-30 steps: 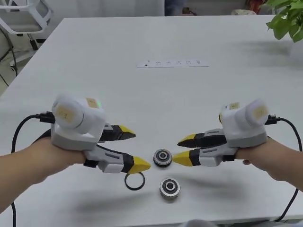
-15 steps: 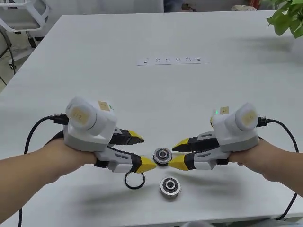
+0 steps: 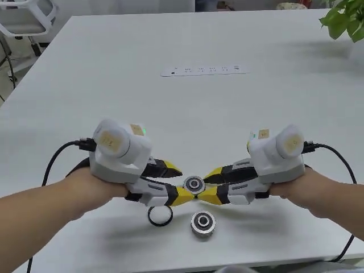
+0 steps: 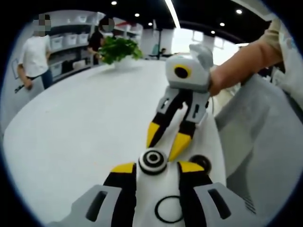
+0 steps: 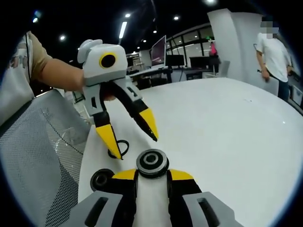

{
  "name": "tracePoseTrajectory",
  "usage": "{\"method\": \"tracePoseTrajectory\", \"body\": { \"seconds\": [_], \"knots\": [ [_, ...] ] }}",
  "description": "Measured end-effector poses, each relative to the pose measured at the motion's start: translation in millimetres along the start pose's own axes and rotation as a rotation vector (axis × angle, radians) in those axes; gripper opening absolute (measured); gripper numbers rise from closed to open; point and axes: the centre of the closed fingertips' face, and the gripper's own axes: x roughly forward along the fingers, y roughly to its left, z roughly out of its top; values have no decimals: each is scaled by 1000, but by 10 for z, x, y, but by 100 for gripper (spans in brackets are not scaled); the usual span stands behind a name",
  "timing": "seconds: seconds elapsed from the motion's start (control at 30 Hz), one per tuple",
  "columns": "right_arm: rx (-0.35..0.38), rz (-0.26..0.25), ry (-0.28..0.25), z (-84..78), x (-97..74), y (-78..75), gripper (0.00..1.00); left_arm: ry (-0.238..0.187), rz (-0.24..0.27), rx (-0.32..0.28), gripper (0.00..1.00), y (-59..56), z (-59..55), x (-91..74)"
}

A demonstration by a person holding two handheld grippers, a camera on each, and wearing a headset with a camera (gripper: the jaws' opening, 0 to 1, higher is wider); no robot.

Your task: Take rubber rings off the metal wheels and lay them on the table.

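Observation:
A metal wheel (image 3: 194, 183) with its black rubber ring on lies flat on the white table (image 3: 187, 114). My left gripper (image 3: 183, 183) and right gripper (image 3: 208, 184) meet at it from either side, both open, their yellow tips beside its rim. The wheel (image 4: 152, 161) sits just ahead of the left gripper (image 4: 156, 168), with the right gripper (image 4: 165, 142) facing it. From the right gripper (image 5: 152, 175) the wheel (image 5: 152, 163) lies at its tips. A second wheel (image 3: 203, 223) and a loose rubber ring (image 3: 160, 215) lie nearer me.
A white power strip (image 3: 205, 70) lies across the middle of the table. A green plant (image 3: 344, 17) stands at the far right corner and an office chair (image 3: 25, 14) at the far left. People stand in the background (image 4: 35, 56).
Both grippers have moved inward toward each other, closing on the upper wheel until their tips flank it. The wheels and the loose ring have stayed in place.

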Motion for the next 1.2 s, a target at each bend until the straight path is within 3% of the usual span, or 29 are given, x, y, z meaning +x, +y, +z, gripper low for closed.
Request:
{"method": "tracePoseTrajectory", "body": {
  "seconds": [0.47,0.67,1.2],
  "knots": [
    [6,-4,-3,-21,3,6,21,12,4,24,23,4,23,141],
    [7,-11,-8,-9,8,-10,23,29,25,99,18,-1,25,174],
    [-4,-15,-18,47,90,19,31,15,74,89,13,28,33,158]
  ]
}}
